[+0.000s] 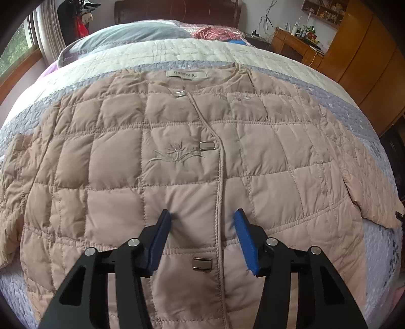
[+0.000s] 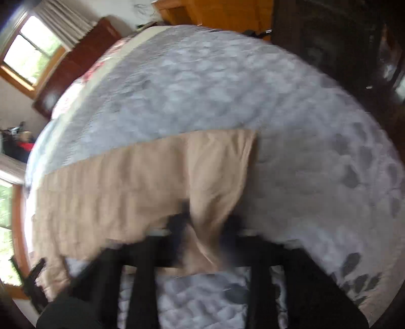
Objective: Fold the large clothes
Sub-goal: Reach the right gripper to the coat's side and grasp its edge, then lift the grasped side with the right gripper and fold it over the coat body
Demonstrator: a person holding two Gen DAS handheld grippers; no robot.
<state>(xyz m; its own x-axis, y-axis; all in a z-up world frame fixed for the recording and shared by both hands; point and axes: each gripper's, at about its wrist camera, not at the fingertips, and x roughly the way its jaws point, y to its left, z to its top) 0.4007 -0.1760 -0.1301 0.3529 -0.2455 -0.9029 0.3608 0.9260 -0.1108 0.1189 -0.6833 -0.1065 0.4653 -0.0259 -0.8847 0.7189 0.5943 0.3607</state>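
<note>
Two tongs, puffy quilted jacket (image 1: 177,157), blue pads (image 1: 159,243)

Jacket (image 1: 177,164): beige-pink, quilted in squares, piping in the same tone down the front. Tonal embroidered flower (image 1: 174,154) on the chest. Clasps (image 1: 207,146): silver metal. Neck label (image 1: 186,74): cream, dark lettering.
Bedspread (image 1: 341,106): lavender-grey, quilted, darker leaf print near the edge; a cream band farther up.
Pillow (image 1: 131,35): grey-blue.
Headboard (image 1: 177,11): dark red-brown wood.
Left tool (image 1: 202,217): black frame, blue pads (image 1: 246,243).
Sleeve (image 2: 152,182) in the right view: the same beige.
</note>
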